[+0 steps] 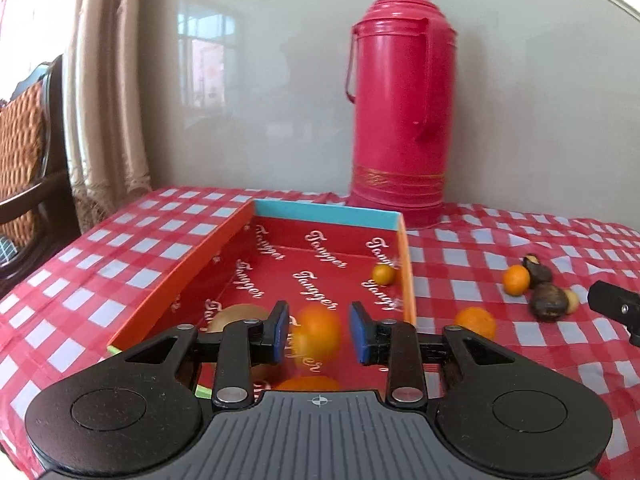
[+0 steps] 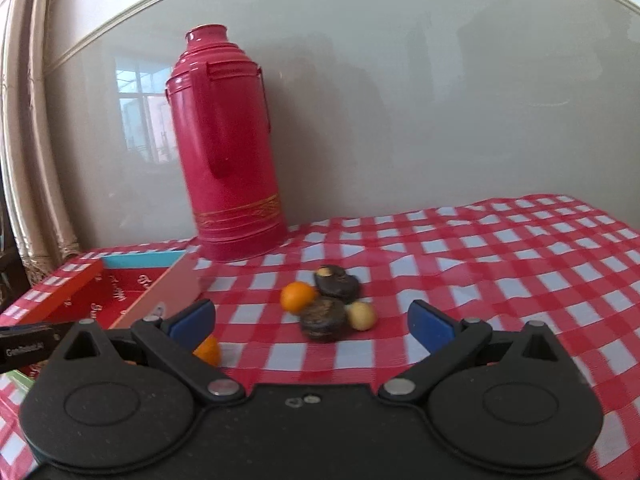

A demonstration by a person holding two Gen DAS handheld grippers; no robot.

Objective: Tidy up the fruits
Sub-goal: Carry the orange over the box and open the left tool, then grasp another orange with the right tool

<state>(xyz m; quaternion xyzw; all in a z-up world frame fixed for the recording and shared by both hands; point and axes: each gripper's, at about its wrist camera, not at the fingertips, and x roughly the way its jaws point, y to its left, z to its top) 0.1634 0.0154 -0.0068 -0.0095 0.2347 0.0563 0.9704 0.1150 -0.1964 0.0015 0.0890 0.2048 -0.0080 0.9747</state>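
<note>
Red-and-white checked cloth [image 2: 500,264] covers the table, which stands against a pale glossy wall with a tall red thermos [image 2: 228,152] at the back. Beside the thermos lies an open red cardboard box [image 1: 192,276] that already holds a small orange [image 1: 383,274], a brownish kiwi-like fruit [image 1: 234,316] and more orange fruit at the near edge.

Outside the box, another orange [image 1: 476,322] sits just beside its right wall. Farther right is a tight cluster: a small orange [image 2: 297,297], two dark wrinkled fruits [image 2: 323,320], and a small pale yellow one [image 2: 361,316].

These fruits look light, round and smooth, so they will probably roll; the dark ones seem soft and should be squeezed gently across the widest part.

The left gripper [image 1: 319,336] hangs over the box with its jaws parted; a blurred orange [image 1: 318,338] lies between the pads, apparently loose and dropping. The right gripper [image 2: 312,326] hovers low, spread wide and empty, aimed at the cluster.
</note>
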